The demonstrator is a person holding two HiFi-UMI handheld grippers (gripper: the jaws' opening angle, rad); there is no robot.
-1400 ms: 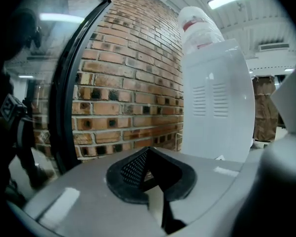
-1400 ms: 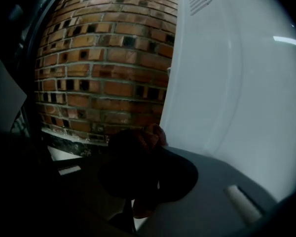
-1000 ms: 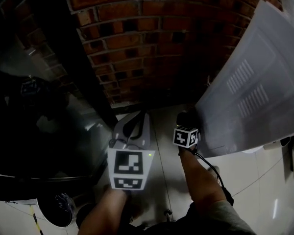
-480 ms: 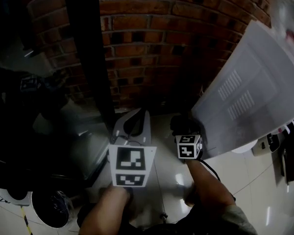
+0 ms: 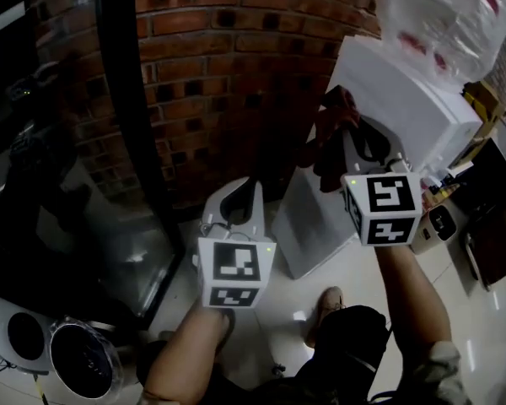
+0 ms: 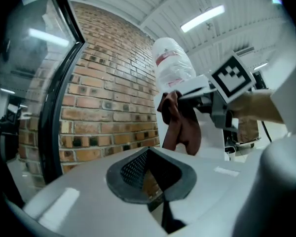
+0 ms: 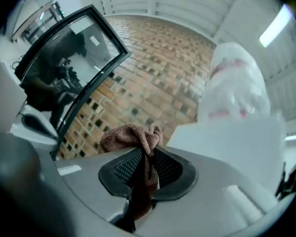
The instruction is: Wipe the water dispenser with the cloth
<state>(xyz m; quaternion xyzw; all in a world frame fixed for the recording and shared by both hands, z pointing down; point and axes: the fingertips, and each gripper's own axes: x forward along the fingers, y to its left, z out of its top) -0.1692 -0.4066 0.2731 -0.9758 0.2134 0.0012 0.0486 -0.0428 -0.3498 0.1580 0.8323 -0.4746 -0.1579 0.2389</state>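
Near dispenser [image 5: 405, 91], right gripper [image 7: 145, 177] clamps cloth [image 7: 130, 135], left gripper [image 6: 149, 181] seemingly empty

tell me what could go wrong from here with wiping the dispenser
1. The right gripper pinches only a narrow fold of the cloth; rubbing might pull it free.
2. The water bottle sits on the dispenser close to that gripper; a hard push could knock it.
3. With the cloth bunched, the hard jaws might scrape the dispenser.
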